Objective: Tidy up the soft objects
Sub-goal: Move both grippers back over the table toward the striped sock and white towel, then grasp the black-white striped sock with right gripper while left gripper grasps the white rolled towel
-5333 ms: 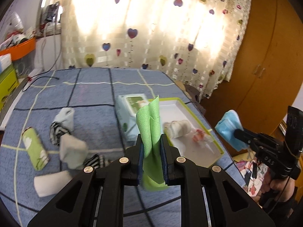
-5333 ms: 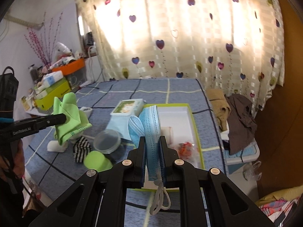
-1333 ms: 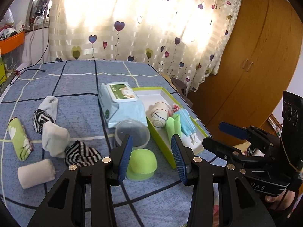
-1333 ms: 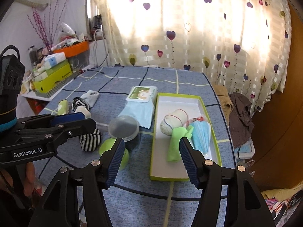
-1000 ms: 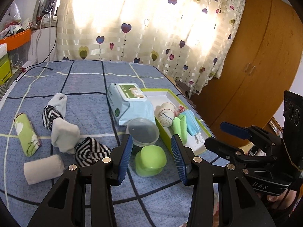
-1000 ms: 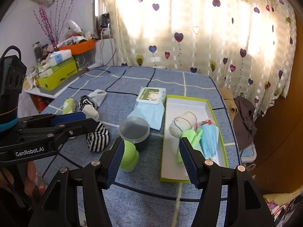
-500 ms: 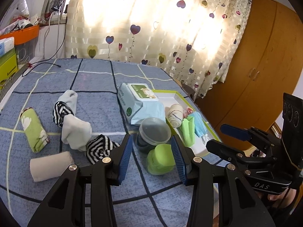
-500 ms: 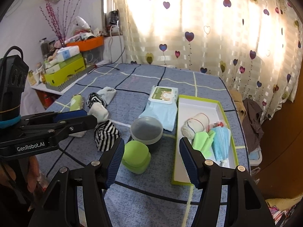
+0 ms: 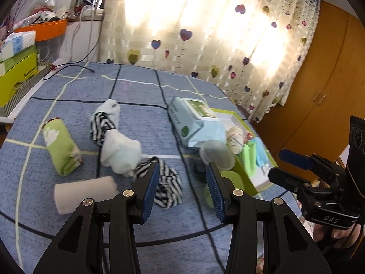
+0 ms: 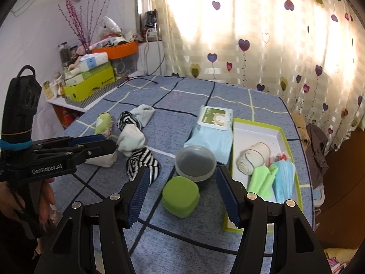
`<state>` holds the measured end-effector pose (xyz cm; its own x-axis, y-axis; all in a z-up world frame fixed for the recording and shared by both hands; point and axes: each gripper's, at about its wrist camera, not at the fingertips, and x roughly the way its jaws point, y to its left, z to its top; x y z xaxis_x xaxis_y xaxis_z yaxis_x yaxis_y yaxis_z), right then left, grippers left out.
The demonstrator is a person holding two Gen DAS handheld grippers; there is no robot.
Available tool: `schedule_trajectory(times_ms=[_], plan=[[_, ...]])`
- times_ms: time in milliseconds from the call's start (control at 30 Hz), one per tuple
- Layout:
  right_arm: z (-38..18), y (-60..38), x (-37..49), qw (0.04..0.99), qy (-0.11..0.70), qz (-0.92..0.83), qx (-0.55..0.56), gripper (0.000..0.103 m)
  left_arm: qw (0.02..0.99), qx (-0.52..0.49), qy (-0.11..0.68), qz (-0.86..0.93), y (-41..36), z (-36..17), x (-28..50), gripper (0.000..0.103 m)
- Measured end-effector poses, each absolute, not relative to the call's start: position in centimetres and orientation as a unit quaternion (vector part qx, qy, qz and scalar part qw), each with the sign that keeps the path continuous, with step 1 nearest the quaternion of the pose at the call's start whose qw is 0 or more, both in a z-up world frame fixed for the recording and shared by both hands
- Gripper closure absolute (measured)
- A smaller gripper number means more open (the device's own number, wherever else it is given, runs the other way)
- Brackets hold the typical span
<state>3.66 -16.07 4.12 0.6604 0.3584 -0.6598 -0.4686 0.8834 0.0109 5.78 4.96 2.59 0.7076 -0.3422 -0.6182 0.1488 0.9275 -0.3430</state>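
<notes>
Both grippers hang empty over the blue checked table. My left gripper (image 9: 182,167) is open, and a crumpled striped sock (image 9: 167,188) lies just ahead of its fingers. Further left and back lie a white sock (image 9: 121,153), a striped and white pair (image 9: 103,121), a green rolled towel (image 9: 61,146) and a beige roll (image 9: 84,193). My right gripper (image 10: 182,171) is open above a green box (image 10: 180,196). The green-rimmed tray (image 10: 255,121) holds a rolled beige cloth (image 10: 253,157), a green cloth (image 10: 262,179) and a blue mask (image 10: 284,178).
A wet wipes pack (image 10: 212,127) and a clear round container (image 10: 195,163) stand between the socks and the tray. Boxes and an orange bin (image 10: 116,49) crowd a shelf at the left. A cable (image 9: 68,69) lies on the far table. The table's right edge drops beside the tray.
Earlier the grippers held the green cloth and the blue mask; both now lie in the tray. Over the last second my left gripper swung left toward the socks.
</notes>
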Motion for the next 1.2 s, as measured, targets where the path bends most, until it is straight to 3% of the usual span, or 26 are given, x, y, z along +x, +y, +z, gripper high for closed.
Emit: schedule_trajectory(times_ms=[400, 1200], plan=[[3.1, -11.3, 4.4, 0.885, 0.355, 0.280, -0.108, 0.043, 0.917, -0.133, 0.373, -0.054, 10.6, 0.3, 5.4, 0.059], [-5.8, -0.3, 10.0, 0.816, 0.472, 0.251, -0.218, 0.042, 0.909, -0.153, 0.385, -0.038, 18.3, -4.2, 6.4, 0.059]])
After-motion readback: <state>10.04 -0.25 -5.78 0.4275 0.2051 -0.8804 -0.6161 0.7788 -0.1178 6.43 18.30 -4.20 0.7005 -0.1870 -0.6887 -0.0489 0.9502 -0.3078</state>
